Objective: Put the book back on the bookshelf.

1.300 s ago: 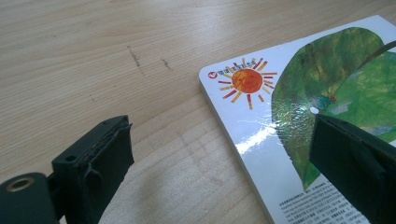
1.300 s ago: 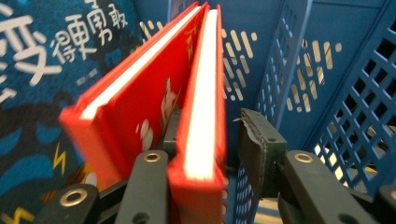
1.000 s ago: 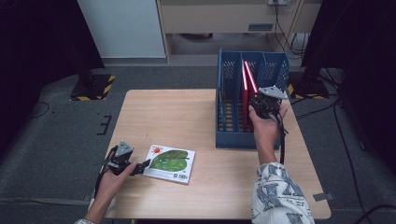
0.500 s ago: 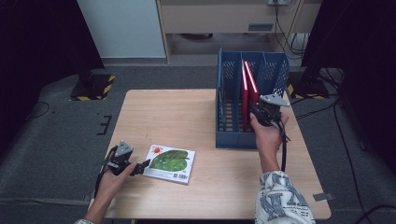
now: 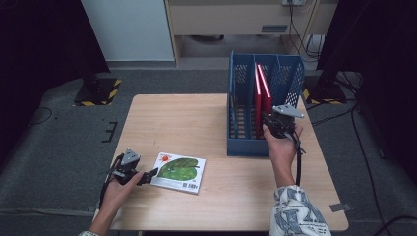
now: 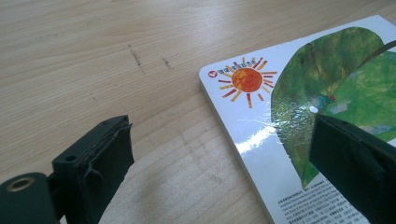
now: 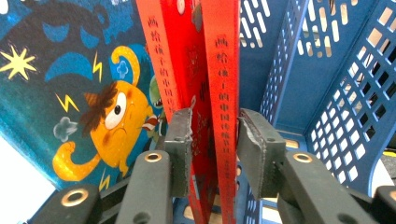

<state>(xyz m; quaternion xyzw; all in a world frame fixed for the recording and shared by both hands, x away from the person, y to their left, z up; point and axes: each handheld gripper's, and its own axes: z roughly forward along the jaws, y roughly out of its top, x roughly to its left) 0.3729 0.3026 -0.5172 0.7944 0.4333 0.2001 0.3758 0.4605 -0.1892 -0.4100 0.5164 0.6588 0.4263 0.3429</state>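
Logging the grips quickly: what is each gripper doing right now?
Left gripper: open, jaws straddling the edge of the leaf-cover book, not gripping it.
Right gripper: closed on a red book standing in the blue file rack.

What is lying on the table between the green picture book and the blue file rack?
Nothing: in the high view only bare wooden table lies between the green picture book and the blue file rack.

The pale wooden table (image 5: 206, 123) looks matt, with fine grain. The flat green-leaf picture book (image 6: 327, 93) has a glossy cardboard cover (light reflects on it). The blue perforated plastic rack (image 5: 290, 81) seems smooth, the thin red books (image 7: 224, 70) slightly shiny.
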